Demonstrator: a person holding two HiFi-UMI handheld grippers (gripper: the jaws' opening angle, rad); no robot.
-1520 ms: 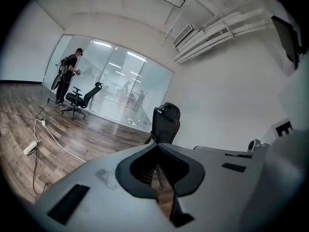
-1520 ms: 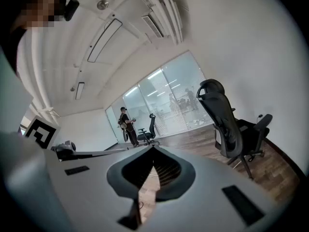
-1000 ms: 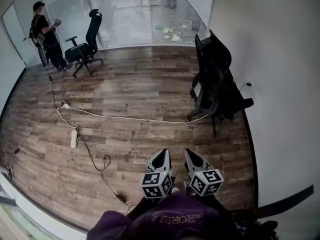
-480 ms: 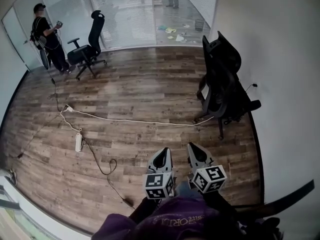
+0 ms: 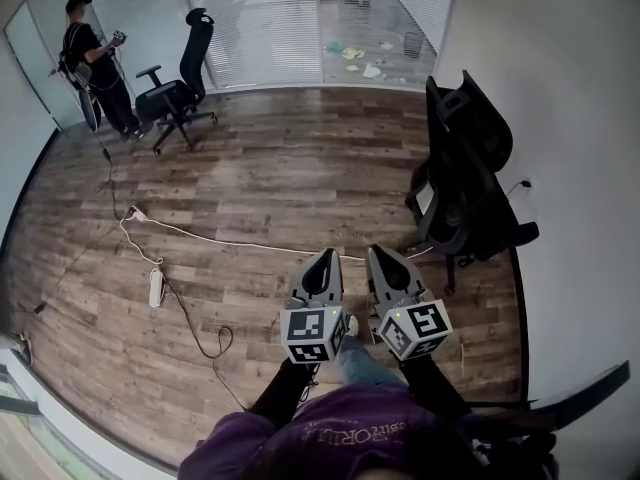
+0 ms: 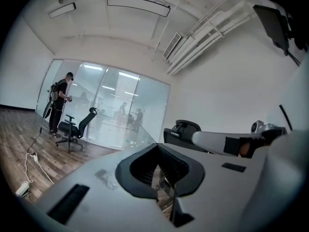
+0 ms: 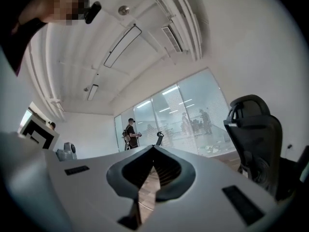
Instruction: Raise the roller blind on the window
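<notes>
Roller blind: in no view, so its place cannot be told; judged light, limp fabric on a tube, best taken by the bottom bar or the thin pull chain, which may slip.
Glass wall (image 5: 270,28): far ahead of both grippers, with hazy slatted blinds.
Office chair (image 5: 470,188): ahead-right of the right gripper (image 5: 385,260), well apart.
Pale strip (image 5: 25,413): behind-left of the left gripper (image 5: 322,263), cut off; perhaps a window frame.
Grippers: both have jaws together, nothing between.
</notes>
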